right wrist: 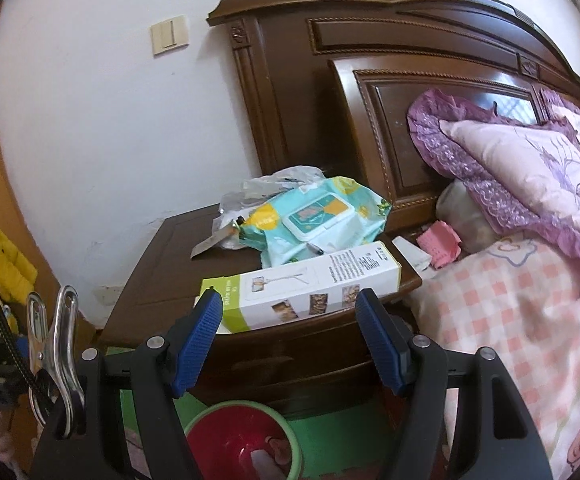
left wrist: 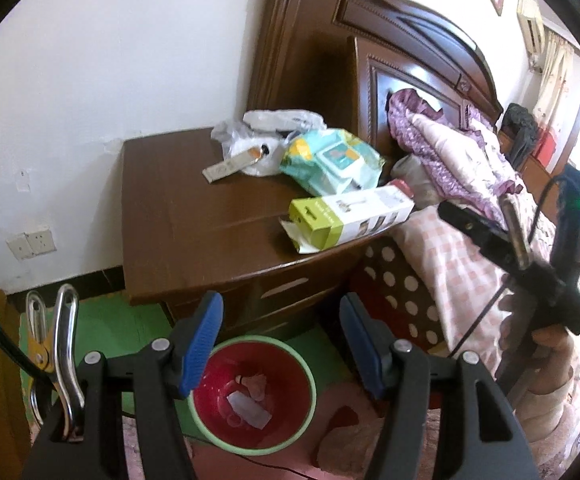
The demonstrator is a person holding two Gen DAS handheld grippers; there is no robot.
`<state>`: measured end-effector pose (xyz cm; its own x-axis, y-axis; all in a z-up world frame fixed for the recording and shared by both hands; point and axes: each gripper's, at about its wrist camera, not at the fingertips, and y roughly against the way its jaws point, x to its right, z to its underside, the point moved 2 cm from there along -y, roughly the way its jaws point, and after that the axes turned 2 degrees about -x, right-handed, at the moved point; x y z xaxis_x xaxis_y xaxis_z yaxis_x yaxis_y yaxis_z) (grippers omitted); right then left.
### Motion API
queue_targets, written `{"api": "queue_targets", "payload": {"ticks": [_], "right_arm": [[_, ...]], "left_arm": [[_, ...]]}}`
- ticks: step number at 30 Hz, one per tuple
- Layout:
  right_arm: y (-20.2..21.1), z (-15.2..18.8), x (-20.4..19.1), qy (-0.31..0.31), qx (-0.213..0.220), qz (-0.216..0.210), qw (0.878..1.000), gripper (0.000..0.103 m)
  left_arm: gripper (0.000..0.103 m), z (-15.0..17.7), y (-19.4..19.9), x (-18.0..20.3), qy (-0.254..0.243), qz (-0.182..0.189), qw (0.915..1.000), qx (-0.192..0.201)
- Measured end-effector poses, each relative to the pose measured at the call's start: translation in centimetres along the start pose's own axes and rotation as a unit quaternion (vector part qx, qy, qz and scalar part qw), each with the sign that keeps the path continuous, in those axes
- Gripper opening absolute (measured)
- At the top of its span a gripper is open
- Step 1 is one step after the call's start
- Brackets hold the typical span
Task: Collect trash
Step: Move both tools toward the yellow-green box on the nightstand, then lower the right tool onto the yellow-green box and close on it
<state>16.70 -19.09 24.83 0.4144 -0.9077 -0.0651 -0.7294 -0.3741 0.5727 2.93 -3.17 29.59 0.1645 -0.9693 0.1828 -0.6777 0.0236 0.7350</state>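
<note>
Beside a bed [right wrist: 521, 320] spread with a soft pink-checked cover, under a carved, glossy dark wood headboard [right wrist: 409, 80], stands a brown wooden nightstand [left wrist: 186, 216] with a smooth, slightly bowed front edge. A frilled purple pillow [right wrist: 521, 168] leans on the headboard. On the nightstand's top lies a long rectangular cardboard box [right wrist: 309, 284], white with lime-green ends, one flap open, near the front edge. Behind it sits a crinkly teal and yellow wet-wipe pack [right wrist: 313, 216] with a hard flip lid, and behind that a crumpled white plastic bag [left wrist: 246, 136]. On the green floor in front of the nightstand stands a round red bin with a pale green rim [left wrist: 309, 380]; inside lie a clear wrapper and small pale scraps.

The left gripper [left wrist: 280, 344] hangs above the bin, its ribbed blue pads apart and bare. The right gripper [right wrist: 290, 344] points toward the box, jaws likewise apart, holding nothing.
</note>
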Motion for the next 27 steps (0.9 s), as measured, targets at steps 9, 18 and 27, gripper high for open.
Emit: {"api": "queue_targets", "payload": {"ticks": [9, 18, 27], "right_arm": [[0.5, -1.2, -0.2, -0.005, 0.003, -0.006, 1.0, 0.071], [-0.4, -2.7, 2.4, -0.02, 0.004, -0.004, 1.0, 0.071], [-5.0, -2.7, 6.6, -0.062, -0.025, 0.002, 0.998, 0.071]], "left_arm": [[0.064, -2.2, 0.2, 1.7, -0.006, 0.01, 0.9999, -0.004], [0.064, -4.8, -1.6, 3.9, -0.015, -0.002, 0.9998, 0.011], [0.064, -5.7, -8.3, 3.9, 0.003, -0.008, 0.9997, -0.022]]}}
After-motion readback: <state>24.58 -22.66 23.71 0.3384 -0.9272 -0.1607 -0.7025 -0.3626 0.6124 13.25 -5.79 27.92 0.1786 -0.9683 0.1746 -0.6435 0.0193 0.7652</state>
